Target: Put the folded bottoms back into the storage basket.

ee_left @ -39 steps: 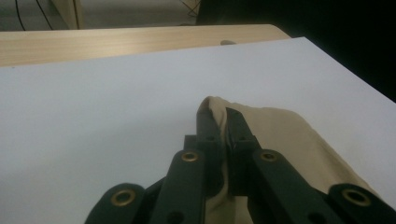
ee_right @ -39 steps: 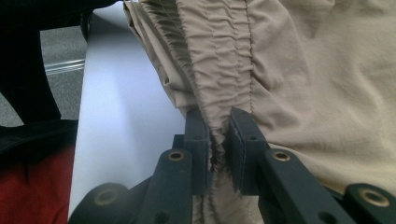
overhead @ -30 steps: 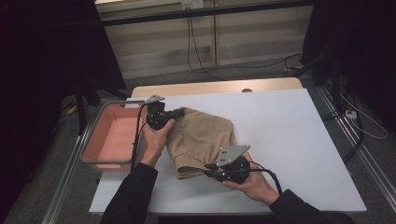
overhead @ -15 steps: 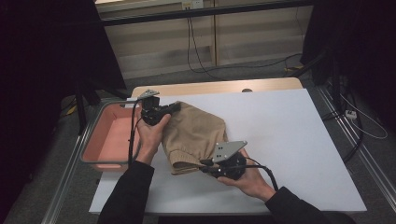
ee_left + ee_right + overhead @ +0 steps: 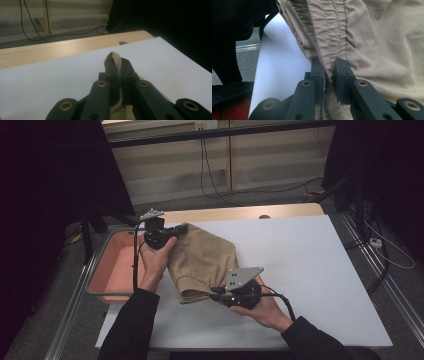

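On the white table (image 5: 310, 270), left of centre, lies the tan garment (image 5: 202, 260), folded, pulled toward 9 o'clock and the pink bin (image 5: 112, 270) since a second ago. Left gripper (image 5: 176, 229) at 11 o'clock of the cloth, pinching a fold, has lifted slightly. Right gripper (image 5: 216, 292) at 5 o'clock, clamped on the elastic waistband (image 5: 329, 37), barely moved. Looks like carrying it binward, both grips holding.

We seem to be in a lab or test room set up for recording. A white worktop (image 5: 310, 270) sits on a metal frame, black curtains (image 5: 45, 195) close off both sides of the frame, and loose cables (image 5: 215, 175) trail over the grey carpeted floor (image 5: 280, 195) at upper centre.
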The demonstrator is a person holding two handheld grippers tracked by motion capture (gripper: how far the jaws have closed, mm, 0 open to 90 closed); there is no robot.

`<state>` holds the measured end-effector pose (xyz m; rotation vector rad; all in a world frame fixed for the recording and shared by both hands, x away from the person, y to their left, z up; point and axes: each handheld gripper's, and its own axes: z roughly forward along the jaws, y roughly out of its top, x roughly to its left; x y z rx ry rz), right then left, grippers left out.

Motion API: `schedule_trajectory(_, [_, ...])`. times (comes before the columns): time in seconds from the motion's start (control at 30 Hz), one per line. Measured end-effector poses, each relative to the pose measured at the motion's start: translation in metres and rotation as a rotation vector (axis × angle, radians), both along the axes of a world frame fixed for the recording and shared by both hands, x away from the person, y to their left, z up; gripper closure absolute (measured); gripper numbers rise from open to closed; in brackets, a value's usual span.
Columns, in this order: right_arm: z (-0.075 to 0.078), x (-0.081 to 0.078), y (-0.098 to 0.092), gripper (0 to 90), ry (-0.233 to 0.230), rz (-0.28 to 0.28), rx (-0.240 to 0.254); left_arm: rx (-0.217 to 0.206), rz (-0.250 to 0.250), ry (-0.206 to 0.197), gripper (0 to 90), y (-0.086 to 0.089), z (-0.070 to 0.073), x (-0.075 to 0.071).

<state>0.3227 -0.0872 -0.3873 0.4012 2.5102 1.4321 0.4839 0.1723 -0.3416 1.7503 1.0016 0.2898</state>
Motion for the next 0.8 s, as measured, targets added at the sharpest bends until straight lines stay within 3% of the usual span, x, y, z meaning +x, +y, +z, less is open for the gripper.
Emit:
schedule_trajectory(0.3, [0.008, 0.003, 0.002, 79.1, -0.015, -0.002, 0.017, 0.004, 0.011, -0.023, 86.9, 0.006, 0.013, 0.001])
schedule_trajectory(0.37, [0.009, 0.004, 0.005, 79.1, -0.006, 0.001, 0.040, -0.016, 0.002, -0.023, 86.9, 0.010, 0.017, 0.001])
schedule_trajectory(0.43, [0.010, 0.005, 0.008, 79.1, -0.011, 0.003, 0.042, -0.001, 0.012, -0.035, 86.9, 0.012, 0.018, 0.000])
schedule_trajectory(0.8, [0.015, 0.009, 0.023, 79.1, -0.020, 0.018, 0.057, -0.011, 0.036, -0.048, 86.9, 0.026, 0.028, -0.001])
